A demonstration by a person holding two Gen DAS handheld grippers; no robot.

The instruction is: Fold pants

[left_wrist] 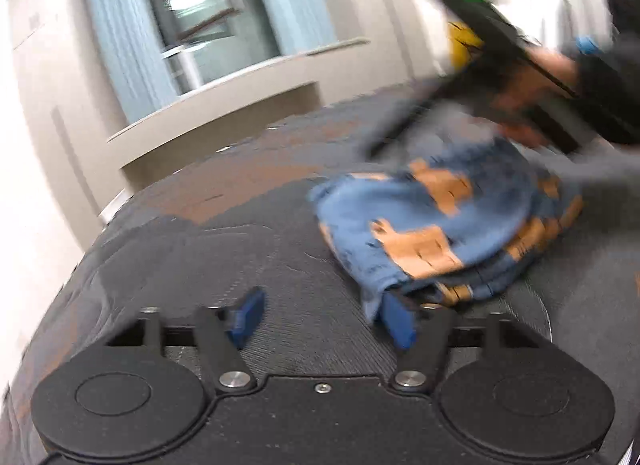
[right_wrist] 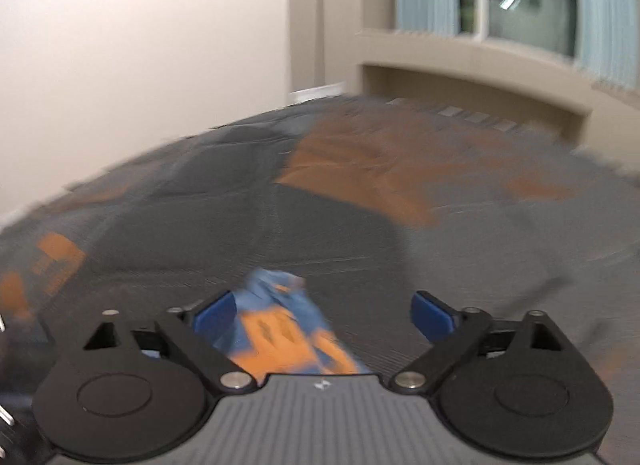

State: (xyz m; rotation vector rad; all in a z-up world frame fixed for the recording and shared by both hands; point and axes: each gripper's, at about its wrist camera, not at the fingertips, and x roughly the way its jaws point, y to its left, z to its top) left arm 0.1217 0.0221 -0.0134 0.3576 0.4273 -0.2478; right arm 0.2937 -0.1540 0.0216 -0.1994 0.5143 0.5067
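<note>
The pants [left_wrist: 440,221] are blue with orange patches and lie in a folded bundle on the grey and orange carpet, right of centre in the left wrist view. My left gripper [left_wrist: 324,317] is open just in front of the bundle; its right blue pad [left_wrist: 398,319] touches the near cloth edge. The right gripper's body [left_wrist: 492,49] hovers over the far side of the bundle, held by a hand. In the right wrist view, my right gripper [right_wrist: 324,313] is open, and an end of the pants [right_wrist: 280,325] lies between its fingers, close to the left pad [right_wrist: 216,315].
The carpet floor [right_wrist: 360,169] stretches ahead to a beige wall with a window ledge [left_wrist: 224,93] and blue blinds. A plain wall [right_wrist: 140,65] stands to the left in the right wrist view. Both views are blurred.
</note>
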